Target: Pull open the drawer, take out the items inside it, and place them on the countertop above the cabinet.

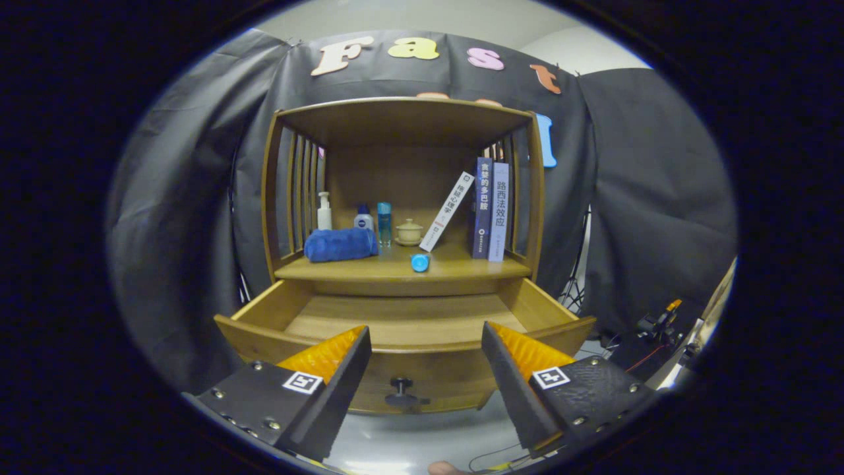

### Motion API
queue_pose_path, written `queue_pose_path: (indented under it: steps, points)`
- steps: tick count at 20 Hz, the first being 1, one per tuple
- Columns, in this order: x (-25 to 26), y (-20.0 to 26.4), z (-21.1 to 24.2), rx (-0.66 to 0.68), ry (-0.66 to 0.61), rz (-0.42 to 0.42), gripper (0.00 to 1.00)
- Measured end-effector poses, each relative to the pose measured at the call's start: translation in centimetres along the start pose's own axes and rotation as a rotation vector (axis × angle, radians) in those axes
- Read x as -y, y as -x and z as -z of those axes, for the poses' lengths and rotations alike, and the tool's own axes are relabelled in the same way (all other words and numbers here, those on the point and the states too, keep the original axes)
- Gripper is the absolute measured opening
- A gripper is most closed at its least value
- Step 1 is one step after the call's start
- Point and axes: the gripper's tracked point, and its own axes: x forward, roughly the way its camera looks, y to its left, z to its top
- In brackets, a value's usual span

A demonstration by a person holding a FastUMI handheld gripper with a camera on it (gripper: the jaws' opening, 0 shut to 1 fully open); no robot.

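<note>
Wooden drawer (pixel 402 320) pulled out, bare inside, dark knob (pixel 400 390) in front, claw (pixel 425 343) spread wide, holding nothing

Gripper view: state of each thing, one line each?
drawer: pulled open, visible floor bare
tool: open, holding nothing, drawer knob between the fingers
blue cap: on countertop edge
blue towel: rolled, lying on countertop
white book: leaning
two books: upright

The dark book (pixel 483 208) spine reads "贪婪的多巴胺", the pale book (pixel 499 211) "路西法效应".
</note>
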Motion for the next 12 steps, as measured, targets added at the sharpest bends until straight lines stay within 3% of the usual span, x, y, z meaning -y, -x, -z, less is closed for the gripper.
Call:
queue_pose_path:
  steps: [9, 12]
  points:
    - [-0.4, 0.3, 5.8, -0.001, -0.023, 0.009, 1.0]
    - [-2.3, 0.1, 6.6, -0.017, -0.057, -0.049, 1.0]
